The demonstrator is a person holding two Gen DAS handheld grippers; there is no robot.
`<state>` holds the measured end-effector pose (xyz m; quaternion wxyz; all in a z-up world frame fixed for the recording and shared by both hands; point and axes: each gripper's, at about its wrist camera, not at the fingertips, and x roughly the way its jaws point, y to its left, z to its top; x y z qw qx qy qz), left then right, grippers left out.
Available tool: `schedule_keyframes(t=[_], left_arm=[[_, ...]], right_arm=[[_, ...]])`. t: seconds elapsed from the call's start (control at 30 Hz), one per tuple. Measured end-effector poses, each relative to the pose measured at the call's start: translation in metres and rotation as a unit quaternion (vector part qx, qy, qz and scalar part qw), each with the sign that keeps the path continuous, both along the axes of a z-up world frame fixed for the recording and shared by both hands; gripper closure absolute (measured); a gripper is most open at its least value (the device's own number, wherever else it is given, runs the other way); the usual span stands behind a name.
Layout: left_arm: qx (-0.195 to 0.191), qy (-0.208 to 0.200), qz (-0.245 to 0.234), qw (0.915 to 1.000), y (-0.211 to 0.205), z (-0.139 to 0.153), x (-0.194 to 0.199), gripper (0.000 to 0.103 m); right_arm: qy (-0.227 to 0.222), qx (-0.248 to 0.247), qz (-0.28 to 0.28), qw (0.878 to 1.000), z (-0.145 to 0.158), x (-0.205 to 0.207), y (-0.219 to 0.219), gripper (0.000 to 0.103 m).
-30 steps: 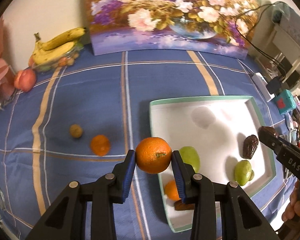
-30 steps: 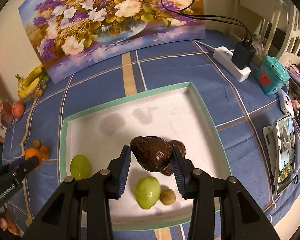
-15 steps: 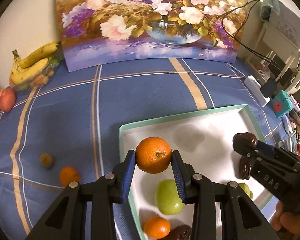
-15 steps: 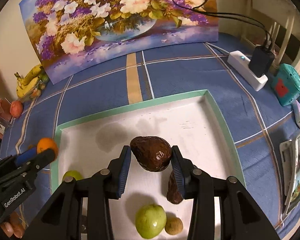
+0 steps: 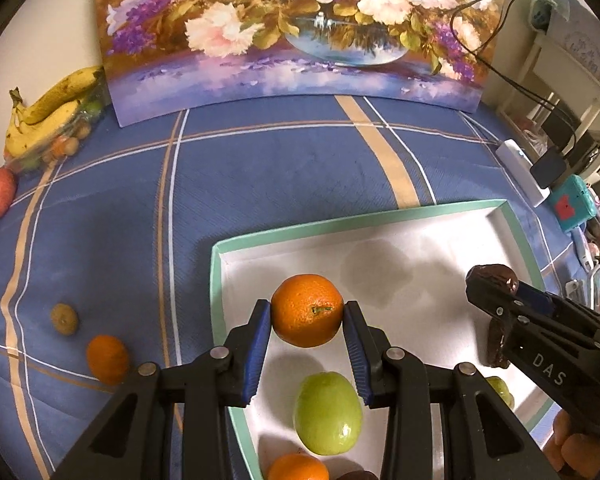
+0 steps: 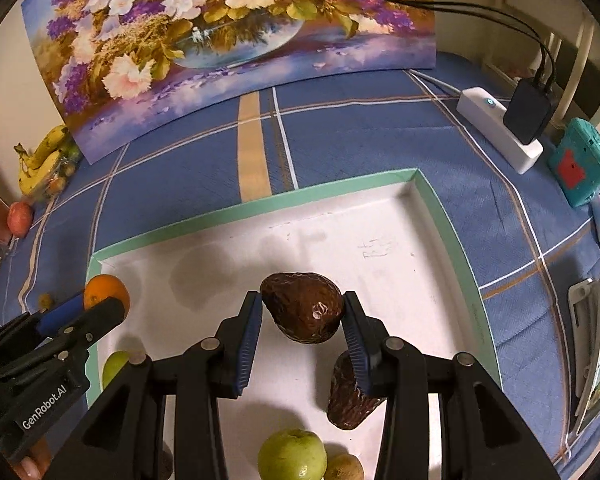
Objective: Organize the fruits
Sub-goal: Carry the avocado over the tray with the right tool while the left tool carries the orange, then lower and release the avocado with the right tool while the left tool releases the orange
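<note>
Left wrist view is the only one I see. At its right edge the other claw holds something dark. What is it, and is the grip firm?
Observer: The right claw is shut on a dark brown, pear-shaped avocado; both blue pads press its sides.
Operator: What is around it in the tray?
Observer: Bare floor of the white tray with the green rim, and a second dark brown avocado lying partly behind the claw's right finger.
Operator: Anything more nearby?
Observer: A small tan round fruit sits beside a round green apple at the near edge.
</note>
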<state>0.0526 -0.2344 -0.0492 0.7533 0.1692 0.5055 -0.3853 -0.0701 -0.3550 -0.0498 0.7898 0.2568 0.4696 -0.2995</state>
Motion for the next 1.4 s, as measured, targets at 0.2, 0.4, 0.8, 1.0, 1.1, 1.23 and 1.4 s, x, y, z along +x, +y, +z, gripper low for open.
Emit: schedule_keyframes(t=[0.2,0.4,0.8,1.0,1.1,1.23,1.4], left_arm=[[0.013,0.014,-0.003,0.9998,-0.003,-0.011,-0.001,0.064],[0.010,0.022,0.001,0.9997,-0.001,-0.013,0.000,0.064],[0.018,0.030,0.010,0.9993,0.003,-0.013,0.003,0.063],[0.025,0.032,0.015,0.9991,0.006,-0.008,0.006,0.054],[0.024,0.030,0.014,0.9992,0.008,0.001,0.006,0.052],[0.017,0.026,0.012,0.9994,0.013,0.017,0.008,0.052],[0.014,0.001,0.011,0.9998,0.021,0.046,0.010,0.052]], right_arm=[[0.010,0.007,0.001,1.000,-0.007,0.000,0.000,0.061],[0.020,0.018,0.003,1.000,-0.018,0.000,0.000,0.061],[0.020,0.021,-0.001,1.000,-0.022,-0.001,-0.001,0.060],[0.023,0.030,-0.004,0.999,-0.022,-0.002,-0.002,0.060],[0.025,0.033,-0.002,0.999,-0.021,-0.001,-0.003,0.060],[0.029,0.027,0.000,0.999,-0.015,-0.001,0.000,0.060],[0.025,0.011,0.005,1.000,0.005,-0.002,0.002,0.059]])
